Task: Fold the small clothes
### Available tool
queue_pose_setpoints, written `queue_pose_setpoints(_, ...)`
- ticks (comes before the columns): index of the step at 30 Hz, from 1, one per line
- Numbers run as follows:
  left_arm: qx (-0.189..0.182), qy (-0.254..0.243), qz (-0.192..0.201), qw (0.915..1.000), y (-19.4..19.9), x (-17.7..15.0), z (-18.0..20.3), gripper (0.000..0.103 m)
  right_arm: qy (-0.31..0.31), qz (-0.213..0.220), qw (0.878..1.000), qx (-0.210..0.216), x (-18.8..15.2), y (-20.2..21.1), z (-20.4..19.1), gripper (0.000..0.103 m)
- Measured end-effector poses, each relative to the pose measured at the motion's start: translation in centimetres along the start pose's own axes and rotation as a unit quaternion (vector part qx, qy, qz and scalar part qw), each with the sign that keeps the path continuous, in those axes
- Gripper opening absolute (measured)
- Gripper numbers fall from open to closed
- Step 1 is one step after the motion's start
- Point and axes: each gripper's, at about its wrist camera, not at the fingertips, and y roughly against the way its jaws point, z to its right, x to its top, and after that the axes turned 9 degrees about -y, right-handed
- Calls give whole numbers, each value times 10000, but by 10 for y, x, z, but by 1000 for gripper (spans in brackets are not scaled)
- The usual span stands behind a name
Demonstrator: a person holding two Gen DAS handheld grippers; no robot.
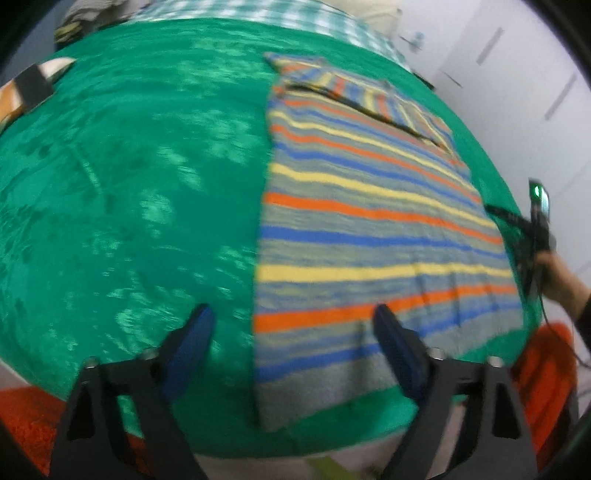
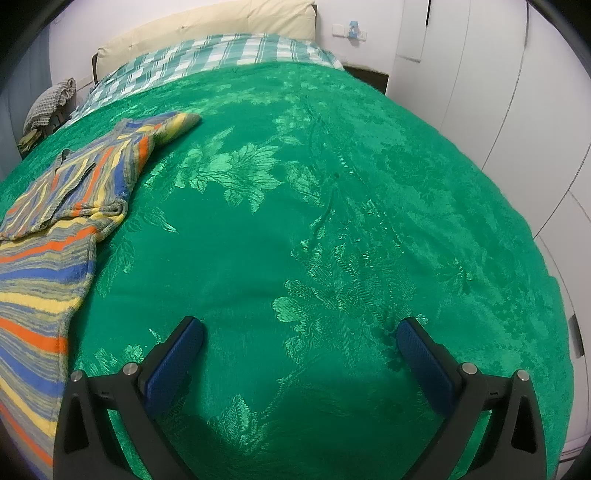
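Observation:
A striped knit garment (image 1: 369, 229) in grey, blue, yellow and orange lies flat on the green bedspread (image 1: 129, 184), with a sleeve folded across its far end. My left gripper (image 1: 291, 314) is open and empty, hovering over the garment's near left edge. In the right wrist view the garment (image 2: 55, 221) lies at the left, and my right gripper (image 2: 299, 328) is open and empty over bare bedspread (image 2: 332, 221) to its right. The right gripper also shows in the left wrist view (image 1: 517, 229) at the garment's right edge, held in a hand.
A checked sheet (image 2: 221, 55) and cream headboard (image 2: 221, 22) lie at the far end. A bundle of cloth (image 2: 48, 103) sits at the far left. White wardrobe doors (image 2: 517, 92) stand on the right. An orange rug (image 1: 543, 376) lies below the bed edge.

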Motion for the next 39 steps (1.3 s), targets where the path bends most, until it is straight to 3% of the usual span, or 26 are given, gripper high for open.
queue_pose_setpoints(3, -12, -58, -188, 9998, -3, -3, 6, 73, 187, -190, 9978, 613, 1, 26, 1, 100)
queue_pose_setpoints(6, -4, -130, -387, 9992, -4, -6, 8, 53, 499, -402, 9879, 1414, -21, 84, -2, 99)
queue_pose_setpoints(9, -68, -101, -658, 9978, -8, -10, 12, 24, 664, -918, 9703, 2136, -62, 129, -7, 100)
queue_pose_setpoints(10, -153, -32, -750, 9971, -9, -11, 11, 6, 631, -1128, 9658, 2248, -77, 137, -9, 100)
queue_pose_setpoints(12, -214, 94, -791, 9966, -7, -13, 10, 6, 510, -1448, 9565, 2480, -101, 146, -14, 100)
queue_pose_setpoints(15, -301, 194, -755, 9965, 4, -11, 10, 5, 167, -1591, 9502, 2673, -119, 144, -21, 97)
queue_pose_setpoints(18, -414, 149, -686, 9967, 15, -7, 12, 4, 47, -1899, 9513, 2429, -130, 121, -35, 79)
queue_pose_setpoints(19, -416, 118, -684, 9967, 18, -7, 12, 4, 29, -2087, 9484, 2386, -134, 112, -40, 67)
queue_pose_setpoints(21, -370, 98, -688, 9969, 21, -8, 8, 4, 109, -2194, 9501, 2213, -138, 103, -45, 33)
queue_pose_setpoints(22, -376, 155, -686, 9968, 23, -9, 5, 4, 70, -2250, 9485, 2229, -137, 100, -44, 6)
queue_pose_setpoints(26, -680, 518, -441, 9954, 35, -2, -7, 3, -400, -2259, 9371, 2632, -127, 112, -27, 5)
queue_pose_setpoints(30, -947, 715, 56, 9929, 50, 28, -14, 3, -914, -1914, 9209, 3270, -91, 130, -19, 5)
queue_pose_setpoints(33, -1018, 904, 481, 9895, 50, 78, -26, 3, -1258, -1518, 9111, 3621, -51, 131, -22, 5)
queue_pose_setpoints(39, -749, 1057, 915, 9873, 12, 194, -53, 3, -1441, -884, 9206, 3519, 40, 96, -47, 5)
